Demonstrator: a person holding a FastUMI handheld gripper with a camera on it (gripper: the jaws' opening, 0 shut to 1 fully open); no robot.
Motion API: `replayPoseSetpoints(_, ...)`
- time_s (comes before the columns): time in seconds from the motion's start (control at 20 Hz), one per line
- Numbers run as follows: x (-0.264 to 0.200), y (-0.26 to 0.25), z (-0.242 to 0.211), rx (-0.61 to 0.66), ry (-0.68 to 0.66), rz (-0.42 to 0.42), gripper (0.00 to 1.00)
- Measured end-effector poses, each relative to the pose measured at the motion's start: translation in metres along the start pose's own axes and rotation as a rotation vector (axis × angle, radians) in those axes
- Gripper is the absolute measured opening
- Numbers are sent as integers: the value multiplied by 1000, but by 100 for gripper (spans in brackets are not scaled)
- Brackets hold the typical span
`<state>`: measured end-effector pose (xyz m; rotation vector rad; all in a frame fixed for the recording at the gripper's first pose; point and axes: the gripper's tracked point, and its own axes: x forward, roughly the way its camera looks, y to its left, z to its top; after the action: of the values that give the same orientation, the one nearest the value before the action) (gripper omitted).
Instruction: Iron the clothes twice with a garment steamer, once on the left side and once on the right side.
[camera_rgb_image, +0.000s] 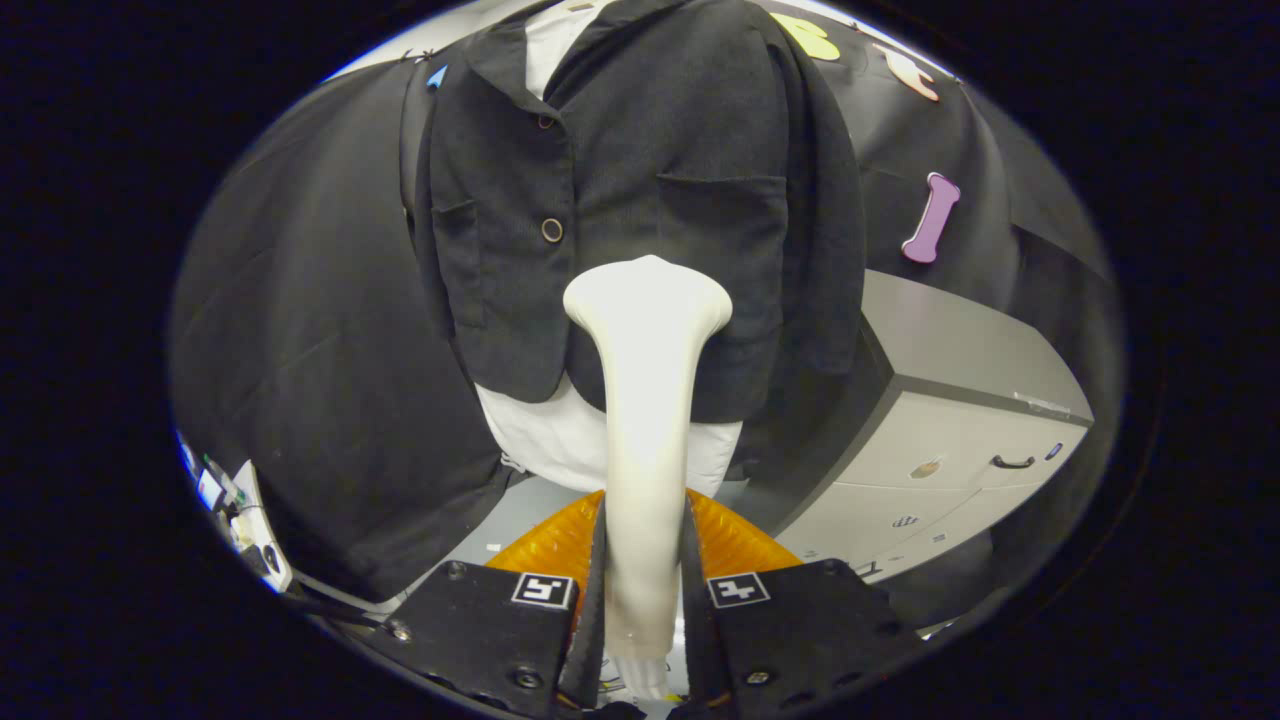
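My gripper (645, 590) is clamped on the steamer (645, 400): both fingers press against the sides of its pale handle, which runs straight up between them. From that grip the handle rises and widens into a flat, flared head that sits well beyond my fingertips.

The head is up against the dark jacket (640, 200) hanging in front of me, or very close to it; I cannot tell whether it actually touches the cloth. It sits low on the jacket's front, below the round button (552, 230) and just to the side of it, overlapping the lower edge of the chest pocket (720, 230). The jacket's hem hangs behind the handle's upper part, and under it a white shirt (545, 440) shows on both sides of the handle.

Behind the handle, just ahead of my fingers, lies something ribbed and orange (545, 545). Off to one side of the jacket stands a grey cabinet (950, 440) with drawers.
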<state>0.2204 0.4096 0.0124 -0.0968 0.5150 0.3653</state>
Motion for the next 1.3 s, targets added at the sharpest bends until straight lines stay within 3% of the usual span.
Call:
replayPoseSetpoints(0.45, -52, 22, 54, -9, -132, 17, 36)
replayPoseSetpoints(0.8, -100, 77, 118, -55, -282, 84, 35)
replayPoseSetpoints(1.3, -117, 160, 204, -111, -414, 160, 35)
